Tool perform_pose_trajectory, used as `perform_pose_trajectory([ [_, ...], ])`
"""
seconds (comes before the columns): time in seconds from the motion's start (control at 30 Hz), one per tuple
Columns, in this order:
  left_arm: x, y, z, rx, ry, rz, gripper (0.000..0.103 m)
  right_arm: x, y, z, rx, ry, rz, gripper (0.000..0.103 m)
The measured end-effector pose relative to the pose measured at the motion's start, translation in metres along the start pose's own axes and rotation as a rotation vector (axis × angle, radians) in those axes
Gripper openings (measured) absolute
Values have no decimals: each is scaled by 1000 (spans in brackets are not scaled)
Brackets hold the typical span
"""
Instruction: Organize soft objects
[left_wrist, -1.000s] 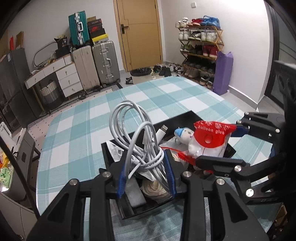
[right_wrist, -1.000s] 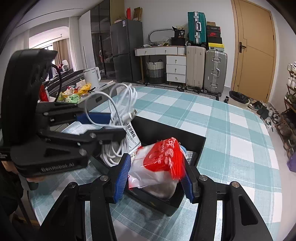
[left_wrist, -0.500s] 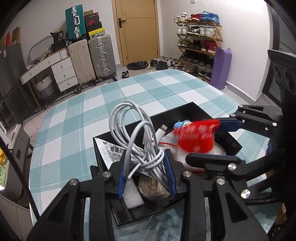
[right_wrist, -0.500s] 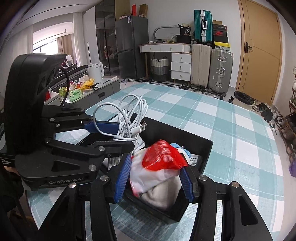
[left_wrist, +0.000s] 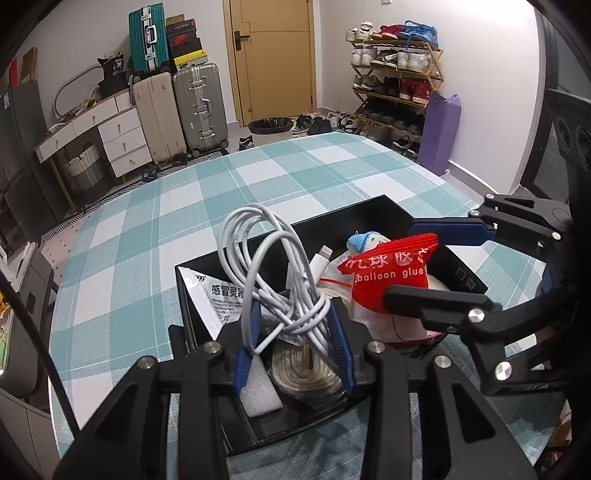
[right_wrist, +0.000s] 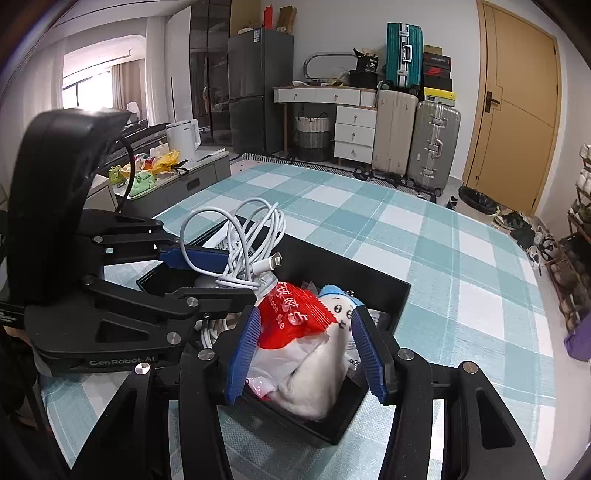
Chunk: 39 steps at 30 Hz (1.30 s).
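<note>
My left hand-held gripper (left_wrist: 291, 343) is clamped on a bundle of white charging cable (left_wrist: 275, 280), held just above the near end of the black tray (left_wrist: 373, 212), where a coil of beige cord (left_wrist: 306, 373) and a white foam block (left_wrist: 260, 397) lie. My right hand-held gripper (right_wrist: 301, 347) has its blue pads closed against a red-topped balloon glue bag (right_wrist: 295, 332), which hangs low over the tray's other end. Beside the bag, a small plush doll with a blue cap (right_wrist: 341, 304) sits in the tray, and a white medicine sachet (left_wrist: 214, 299) leans on its left wall. The tray rests on the teal-checked worktop (left_wrist: 192, 206).
</note>
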<state>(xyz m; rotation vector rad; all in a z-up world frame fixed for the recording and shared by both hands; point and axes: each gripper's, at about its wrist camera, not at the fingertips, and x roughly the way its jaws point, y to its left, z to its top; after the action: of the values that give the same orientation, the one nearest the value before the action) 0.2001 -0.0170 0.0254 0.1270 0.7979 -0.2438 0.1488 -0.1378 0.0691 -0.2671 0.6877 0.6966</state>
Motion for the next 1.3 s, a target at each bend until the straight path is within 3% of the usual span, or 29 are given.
perform_pose_trajectory([
  [0.1,-3,1,0,-13,-1,-14,44,-6,-3,-2,10,-17,-16,63],
  [0.17,-8,3,-2,-23,-5,-31,53,-14,-6,-5,22,-42,-17,79],
  [0.23,-14,4,-4,-26,-15,-44,58,-21,-9,-7,37,-61,-23,86],
  [0.33,-25,4,-8,-26,-31,-36,64,-29,-13,-11,59,-75,-31,91],
  [0.4,-33,5,-11,-36,-46,-36,83,-34,-15,-14,75,-88,-30,96],
  [0.47,-42,7,-15,-55,-74,-27,90,-40,-17,-16,94,-107,-30,102],
  [0.53,-49,9,-19,-70,-90,-32,92,-45,-17,-19,113,-118,-27,102],
  [0.63,-58,13,-25,-101,-122,-13,102,-52,-16,-23,134,-139,-27,102],
  [0.93,-76,18,-45,-175,-211,44,103,-71,-7,-33,149,-197,-20,102],
  [1.3,-81,13,-64,-199,-256,111,103,-78,8,-45,145,-232,-24,102],
])
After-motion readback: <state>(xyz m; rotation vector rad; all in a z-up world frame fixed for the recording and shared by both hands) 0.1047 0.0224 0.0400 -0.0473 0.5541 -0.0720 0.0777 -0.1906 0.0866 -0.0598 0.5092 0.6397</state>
